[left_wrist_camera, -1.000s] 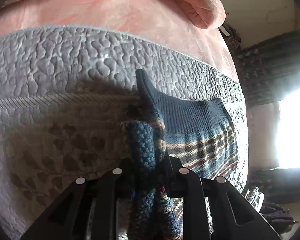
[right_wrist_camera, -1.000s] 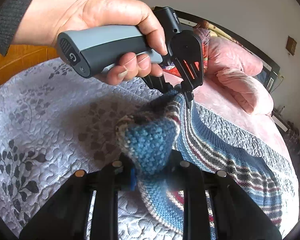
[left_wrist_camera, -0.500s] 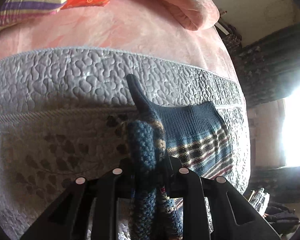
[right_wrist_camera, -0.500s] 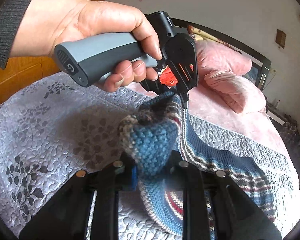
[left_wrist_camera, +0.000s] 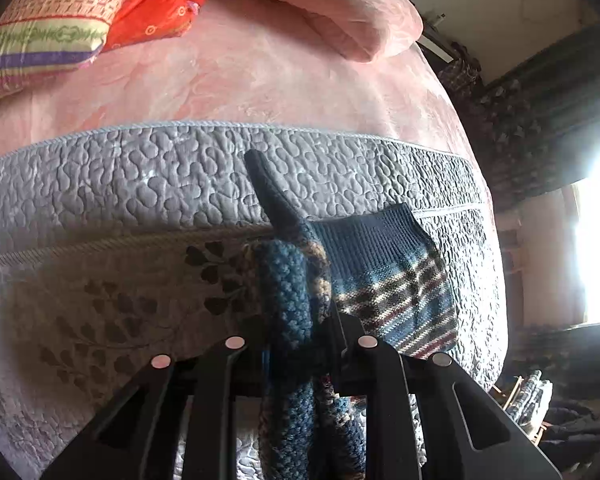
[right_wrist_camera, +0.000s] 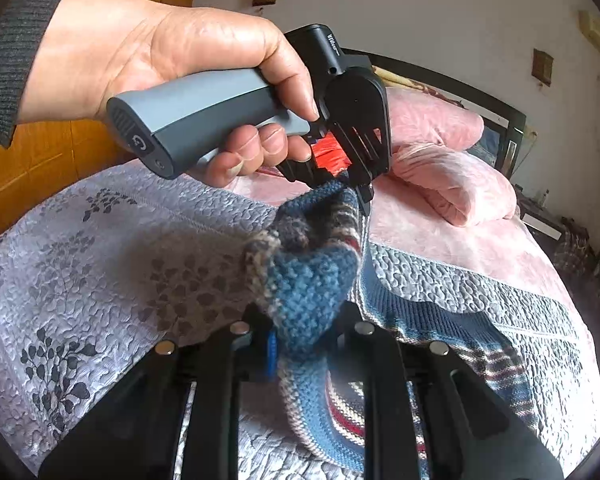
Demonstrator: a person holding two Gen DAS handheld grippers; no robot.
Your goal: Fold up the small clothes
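A big gray quilt [right_wrist_camera: 100, 264] lies under my grippers. On it lies the striped knit sweater [left_wrist_camera: 396, 280], stretching ahead. My left gripper [left_wrist_camera: 298, 344] is squeezed tight on one bunched edge. My right gripper [right_wrist_camera: 302, 334] pinches another thick fold, just below my left hand [right_wrist_camera: 180, 76].

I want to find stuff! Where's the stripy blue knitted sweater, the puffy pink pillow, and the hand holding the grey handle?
stripy blue knitted sweater [left_wrist_camera: 384, 264]: left wrist view, ribbed hem.
puffy pink pillow [right_wrist_camera: 456, 176]: right wrist view, its front.
hand [right_wrist_camera: 148, 56]: right wrist view, palm.
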